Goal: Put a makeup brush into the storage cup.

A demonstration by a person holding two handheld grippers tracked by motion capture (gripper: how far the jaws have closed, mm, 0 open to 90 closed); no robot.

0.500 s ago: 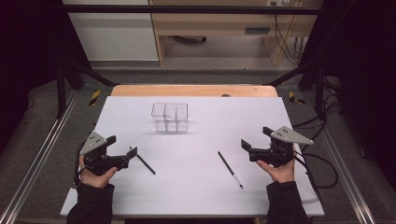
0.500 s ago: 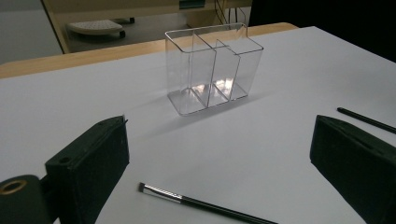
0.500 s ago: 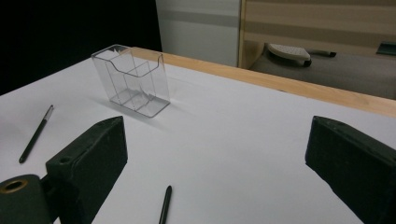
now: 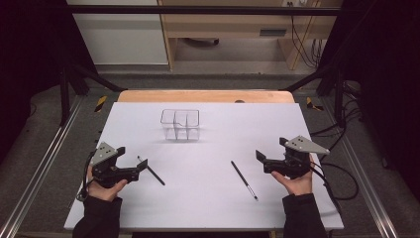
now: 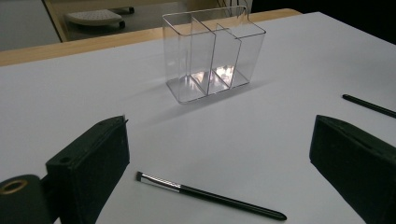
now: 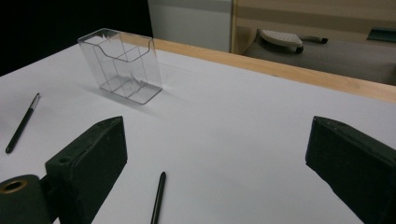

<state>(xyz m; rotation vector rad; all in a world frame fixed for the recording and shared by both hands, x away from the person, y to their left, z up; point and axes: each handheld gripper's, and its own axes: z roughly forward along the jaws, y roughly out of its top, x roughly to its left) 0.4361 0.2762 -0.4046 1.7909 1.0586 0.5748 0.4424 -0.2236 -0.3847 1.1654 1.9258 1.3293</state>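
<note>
A clear plastic organizer (image 4: 180, 124) with three compartments stands empty on the white table (image 4: 218, 208), toward the back. Two thin black brushes lie flat in front of it: one at the left (image 4: 151, 170) and one at the right (image 4: 244, 180). My left gripper (image 4: 141, 167) is open, low over the table, its jaws on either side of the left brush (image 5: 210, 196) without touching it. My right gripper (image 4: 260, 158) is open too, just right of the right brush, whose black handle end (image 6: 158, 196) lies between its jaws. From both grippers the organizer (image 5: 212, 53) (image 6: 122, 65) stands ahead.
The table's wooden back edge (image 4: 205, 95) runs behind the organizer. Metal rails (image 4: 47, 158) flank both sides, and cables (image 4: 341, 173) trail off to the right. Beyond the table are a floor and a wooden shelf unit (image 4: 233, 20).
</note>
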